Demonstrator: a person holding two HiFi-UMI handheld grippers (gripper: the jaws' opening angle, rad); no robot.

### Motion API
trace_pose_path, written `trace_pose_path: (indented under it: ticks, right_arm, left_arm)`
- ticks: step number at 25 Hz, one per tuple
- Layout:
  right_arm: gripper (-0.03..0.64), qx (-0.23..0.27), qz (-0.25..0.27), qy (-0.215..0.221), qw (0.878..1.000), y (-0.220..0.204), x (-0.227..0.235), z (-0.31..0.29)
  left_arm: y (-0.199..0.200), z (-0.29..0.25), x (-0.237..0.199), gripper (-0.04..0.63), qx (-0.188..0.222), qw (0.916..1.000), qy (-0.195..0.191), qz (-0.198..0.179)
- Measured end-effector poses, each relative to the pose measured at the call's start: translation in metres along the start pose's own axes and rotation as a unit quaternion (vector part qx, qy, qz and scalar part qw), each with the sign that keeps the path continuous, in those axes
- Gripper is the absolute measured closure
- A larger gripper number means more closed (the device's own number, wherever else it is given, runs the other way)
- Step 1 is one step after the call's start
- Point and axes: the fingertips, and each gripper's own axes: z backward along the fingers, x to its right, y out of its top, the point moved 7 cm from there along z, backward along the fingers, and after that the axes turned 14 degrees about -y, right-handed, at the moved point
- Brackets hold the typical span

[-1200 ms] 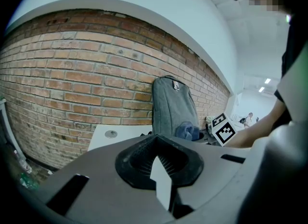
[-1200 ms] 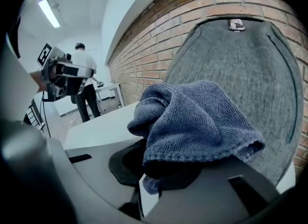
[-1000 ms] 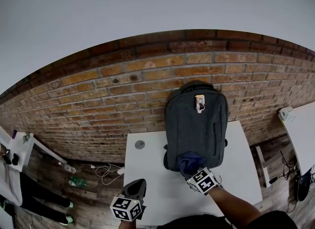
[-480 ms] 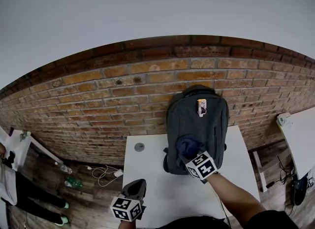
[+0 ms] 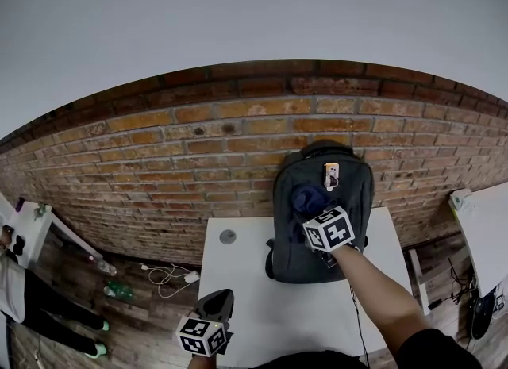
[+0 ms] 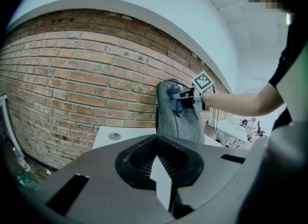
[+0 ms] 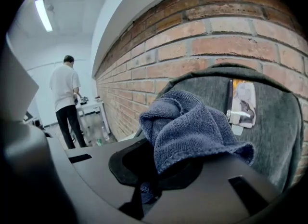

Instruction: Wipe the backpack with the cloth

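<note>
1. Backpack (image 5: pixel 295 242) stands upright at the 12 o'clock edge of the table (image 5: pixel 238 280), back against the brick wall (image 5: pixel 159 161). Contents can't be seen. A tag (image 5: pixel 332 174) hangs on its upper front.
2. Bare tabletop lies at 6 and 9 o'clock of the backpack. A small round disc (image 5: pixel 228 236) sits at 9 o'clock, near the wall edge.
3. Right gripper (image 5: pixel 319 221) is on an outstretched arm, jaws clamped on the cloth (image 5: pixel 308 199), which is pressed to the backpack's upper front at 9 o'clock of the tag.
4. Left gripper (image 5: pixel 216 312) sits low at the table's 7 o'clock corner, jaws together with nothing between them.
</note>
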Motion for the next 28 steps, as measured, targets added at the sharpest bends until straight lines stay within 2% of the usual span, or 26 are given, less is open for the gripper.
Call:
trace_pose_path:
  ticks: [6,12,20,24,28]
  right_arm:
    - [0.578,0.045,-0.012,-0.019,0.999,0.052,0.020,-0.011]
    - [0.578,0.087,0.000,-0.010,0.996,0.085,0.016,-0.013]
    - [0.578,0.092,0.027,-0.005,0.995,0.085,0.007,-0.019]
    - [0.578,0.065,0.063,0.026,0.996,0.068,-0.012,-0.025]
    - [0.578,0.040,0.063,0.037,0.997,0.049,-0.023,-0.027]
  left_arm:
    - [0.002,0.003,-0.005,0.604,0.003,1.0000,0.008,0.001]
    - [0.000,0.004,-0.008,0.604,0.005,0.9999,0.015,0.006]
    - [-0.008,0.009,-0.012,0.604,0.001,0.9995,0.028,0.015]
    - [-0.008,0.007,-0.008,0.604,0.002,0.9995,0.026,0.016]
    - [-0.005,0.005,-0.006,0.604,0.002,0.9996,0.024,0.014]
